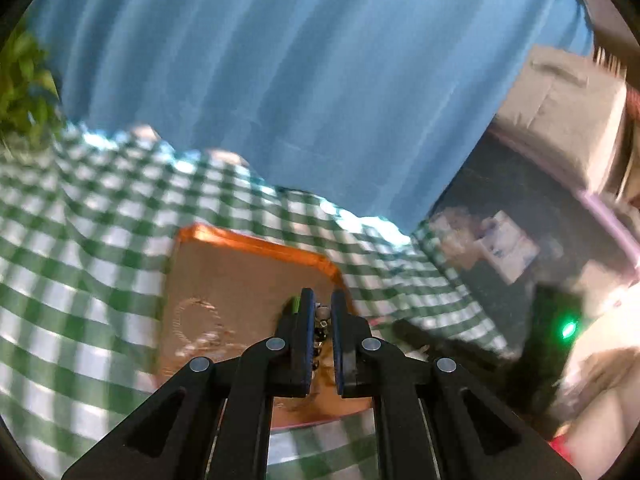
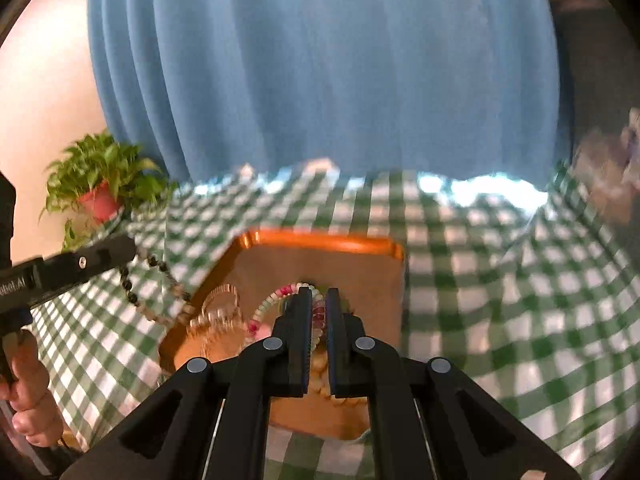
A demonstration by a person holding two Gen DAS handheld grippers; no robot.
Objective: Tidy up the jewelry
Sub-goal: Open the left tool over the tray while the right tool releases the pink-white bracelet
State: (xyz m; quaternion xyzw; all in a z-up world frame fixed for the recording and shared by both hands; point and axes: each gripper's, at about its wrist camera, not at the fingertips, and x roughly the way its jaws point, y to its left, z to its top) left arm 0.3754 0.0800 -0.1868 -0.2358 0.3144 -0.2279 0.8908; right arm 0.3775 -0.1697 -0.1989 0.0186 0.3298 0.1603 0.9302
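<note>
An orange-rimmed brown tray [image 1: 248, 240] [image 2: 320, 242] lies on the green checked tablecloth. My left gripper [image 1: 321, 300] is shut on a dark and pale beaded bracelet [image 1: 322, 316]; in the right wrist view the bracelet [image 2: 154, 284] hangs from the left gripper [image 2: 128, 250] beside the tray's left edge. My right gripper [image 2: 319, 294] is shut on a pink, white and green beaded bracelet [image 2: 272, 300] above the tray. Clear beaded bracelets [image 1: 196, 320] [image 2: 220, 312] lie on the tray.
A potted green plant [image 2: 100, 184] stands at the table's far left. A blue curtain [image 2: 320, 72] hangs behind the table. Dark clutter and a green light [image 1: 568, 328] lie off the table's right side in the left wrist view.
</note>
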